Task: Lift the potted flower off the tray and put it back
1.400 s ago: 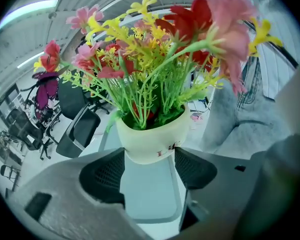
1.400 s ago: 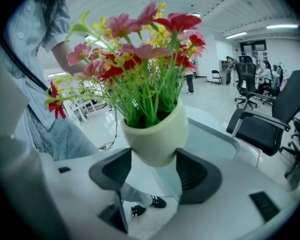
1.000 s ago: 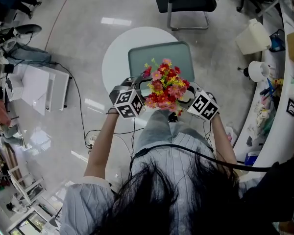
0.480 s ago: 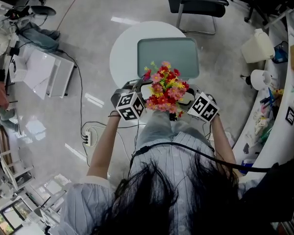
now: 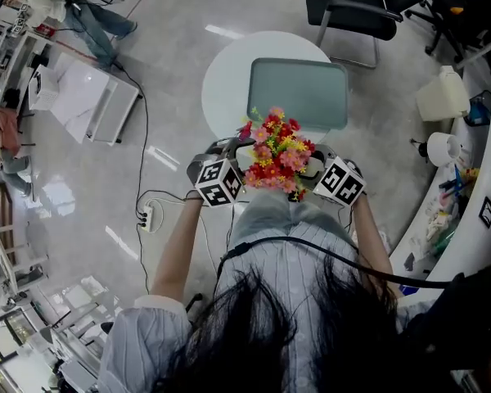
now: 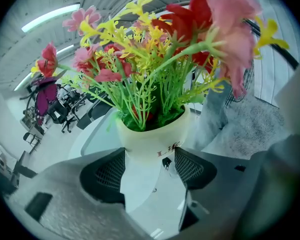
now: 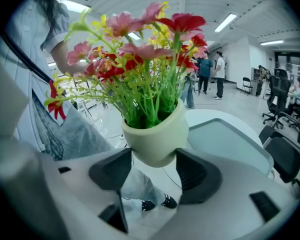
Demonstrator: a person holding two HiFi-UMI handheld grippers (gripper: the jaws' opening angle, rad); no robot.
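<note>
Travel back runs straight ahead: we hold the cream pot of red, pink and yellow flowers upright in mid-air, left claw and right claw each clamped on its sides — the grey-green rectangular tray lies beyond, on the round white table.

head: overhead, steeply down, far | left, right gripper views: close, facing each other | shared: potted flower

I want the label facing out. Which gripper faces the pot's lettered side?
The left gripper: its view shows reddish lettering on the pot between its jaws, while the right gripper sees only plain pot wall.
</note>
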